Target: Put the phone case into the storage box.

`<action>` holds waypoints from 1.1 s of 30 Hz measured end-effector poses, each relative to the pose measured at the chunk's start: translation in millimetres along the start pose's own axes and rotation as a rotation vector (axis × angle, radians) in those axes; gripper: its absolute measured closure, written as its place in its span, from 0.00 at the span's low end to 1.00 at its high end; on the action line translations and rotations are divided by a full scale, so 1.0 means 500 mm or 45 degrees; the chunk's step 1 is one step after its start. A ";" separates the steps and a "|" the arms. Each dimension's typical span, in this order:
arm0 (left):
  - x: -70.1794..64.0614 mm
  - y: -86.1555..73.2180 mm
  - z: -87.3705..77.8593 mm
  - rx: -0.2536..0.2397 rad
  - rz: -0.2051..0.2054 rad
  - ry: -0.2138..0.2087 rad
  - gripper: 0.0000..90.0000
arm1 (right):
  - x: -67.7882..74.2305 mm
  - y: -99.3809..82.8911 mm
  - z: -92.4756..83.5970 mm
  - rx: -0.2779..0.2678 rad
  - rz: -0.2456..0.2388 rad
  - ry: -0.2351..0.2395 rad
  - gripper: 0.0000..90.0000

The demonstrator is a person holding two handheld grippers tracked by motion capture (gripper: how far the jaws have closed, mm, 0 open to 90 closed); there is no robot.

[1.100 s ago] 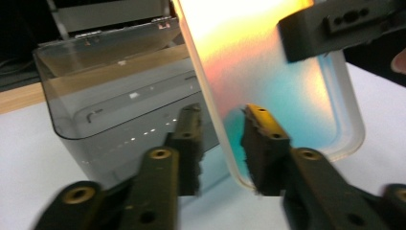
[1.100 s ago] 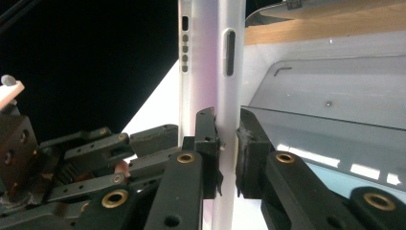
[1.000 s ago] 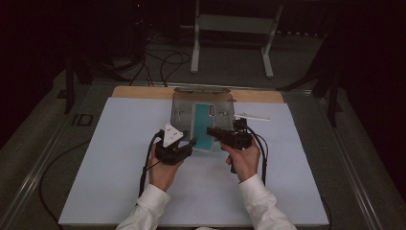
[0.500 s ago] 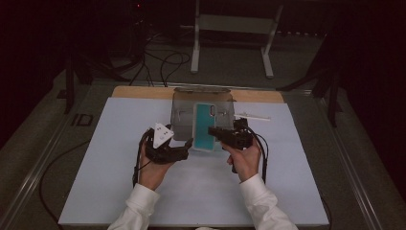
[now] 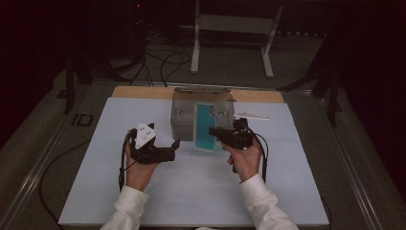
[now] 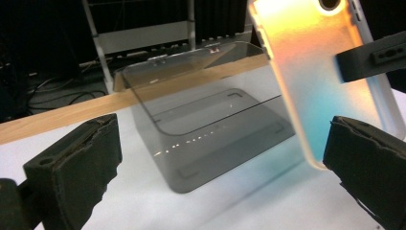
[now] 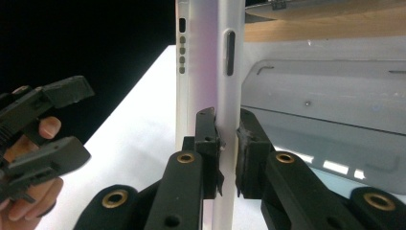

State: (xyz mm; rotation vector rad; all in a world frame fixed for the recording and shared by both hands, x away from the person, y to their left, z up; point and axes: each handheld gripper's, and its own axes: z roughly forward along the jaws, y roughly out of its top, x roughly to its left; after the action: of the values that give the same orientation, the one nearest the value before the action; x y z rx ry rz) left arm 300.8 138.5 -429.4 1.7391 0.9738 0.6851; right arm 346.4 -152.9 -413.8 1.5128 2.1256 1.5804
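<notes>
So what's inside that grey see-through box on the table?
The grey box looks empty: through its clear walls only its own moulded floor shows. The phone case, clamped by the right gripper, covers part of it in the high view, so that corner is unseen there.

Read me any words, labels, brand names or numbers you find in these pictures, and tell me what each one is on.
No readable text in these pictures.
Phone case, pinched by the right gripper: bare teal and frosted surface, no logo or print.
Smoky clear plastic box: only moulded outlines, no lettering.
Grey three-cornered plate on the left gripper: small dark marks, too small to read.
Paper sheet on the table: blank.
</notes>
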 end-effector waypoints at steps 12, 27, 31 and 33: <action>0.046 -0.044 -0.036 -0.024 -0.041 0.023 0.00 | 0.000 0.003 -0.004 0.012 -0.013 -0.030 0.91; 0.087 -0.129 -0.095 -0.014 -0.045 0.066 0.00 | 0.003 0.018 -0.009 0.028 -0.032 -0.060 0.91; 0.098 -0.143 -0.110 -0.014 -0.030 0.076 0.00 | 0.007 0.024 -0.011 0.032 -0.042 -0.060 0.91; 0.103 -0.149 -0.117 -0.012 -0.036 0.087 0.00 | 0.008 0.028 -0.011 0.038 -0.045 -0.065 0.91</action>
State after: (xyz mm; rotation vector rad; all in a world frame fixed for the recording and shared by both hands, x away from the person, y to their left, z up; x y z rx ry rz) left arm 258.4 224.9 -478.2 1.7001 1.0378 0.7339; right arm 350.3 -154.2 -398.7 1.4985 2.1463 1.4888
